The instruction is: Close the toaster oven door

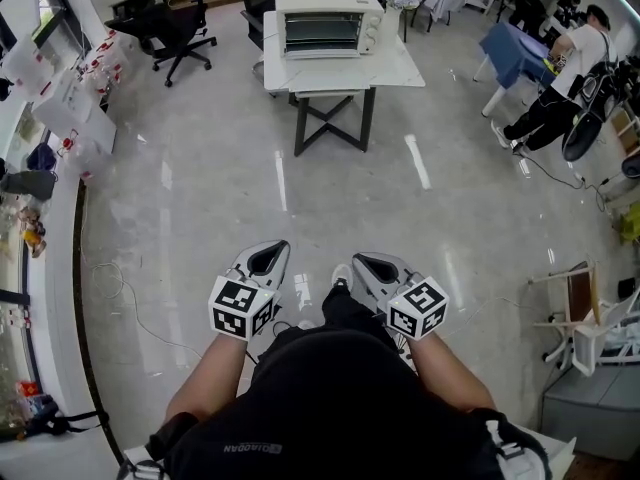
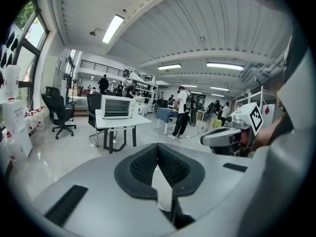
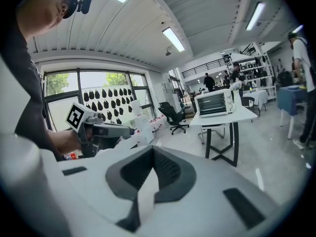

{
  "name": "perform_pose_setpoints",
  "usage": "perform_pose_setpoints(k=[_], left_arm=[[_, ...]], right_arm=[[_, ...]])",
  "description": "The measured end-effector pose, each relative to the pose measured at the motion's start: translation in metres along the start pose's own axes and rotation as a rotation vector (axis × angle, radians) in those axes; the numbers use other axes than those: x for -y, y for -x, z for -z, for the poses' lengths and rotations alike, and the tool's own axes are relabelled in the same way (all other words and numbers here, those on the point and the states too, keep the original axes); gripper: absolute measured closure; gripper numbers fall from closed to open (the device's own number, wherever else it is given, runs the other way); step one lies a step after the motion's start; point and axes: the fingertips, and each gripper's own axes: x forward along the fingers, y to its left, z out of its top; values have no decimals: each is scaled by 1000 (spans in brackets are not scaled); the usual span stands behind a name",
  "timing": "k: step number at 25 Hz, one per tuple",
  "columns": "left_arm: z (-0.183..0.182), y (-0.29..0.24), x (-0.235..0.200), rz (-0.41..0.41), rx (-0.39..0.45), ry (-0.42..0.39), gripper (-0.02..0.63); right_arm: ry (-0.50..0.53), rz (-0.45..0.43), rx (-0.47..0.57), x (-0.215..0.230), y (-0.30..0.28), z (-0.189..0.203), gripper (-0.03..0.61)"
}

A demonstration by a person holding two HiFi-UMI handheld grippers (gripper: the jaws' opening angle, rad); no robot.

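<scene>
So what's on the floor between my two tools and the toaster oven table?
Only bare, shiny floor, as the head view shows: nothing stands between the left tool, the right tool and the table bearing the toaster oven.

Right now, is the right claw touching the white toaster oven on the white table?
Apart. In the head view a wide stretch of shiny grey floor lies between the right claw and the white toaster oven.
</scene>
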Motion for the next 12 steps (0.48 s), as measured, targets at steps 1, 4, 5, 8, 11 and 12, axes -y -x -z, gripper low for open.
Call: perform_pose_setpoints(k=[1, 4, 5, 8, 11, 12], left_arm=[[-2, -5, -2, 1, 2, 3, 611], [-4, -24, -9, 0, -4, 15, 611], [-3, -30, -11, 0, -11, 19, 611], [-6, -51, -20, 2, -29, 22, 611], [-22, -74, -42, -15, -34, 12, 611], [-30, -83, -49, -23, -34, 6, 611]], right_arm=[[-5, 1, -6, 5, -2, 1, 577], [-18, 0, -20, 24, -12, 1, 577], [-21, -2, -21, 30, -16, -1, 577], [-29, -5, -14, 54, -33, -13, 577], [-29, -11, 3, 84, -58, -34, 577], [-28, -15, 9, 95, -66, -42, 577]])
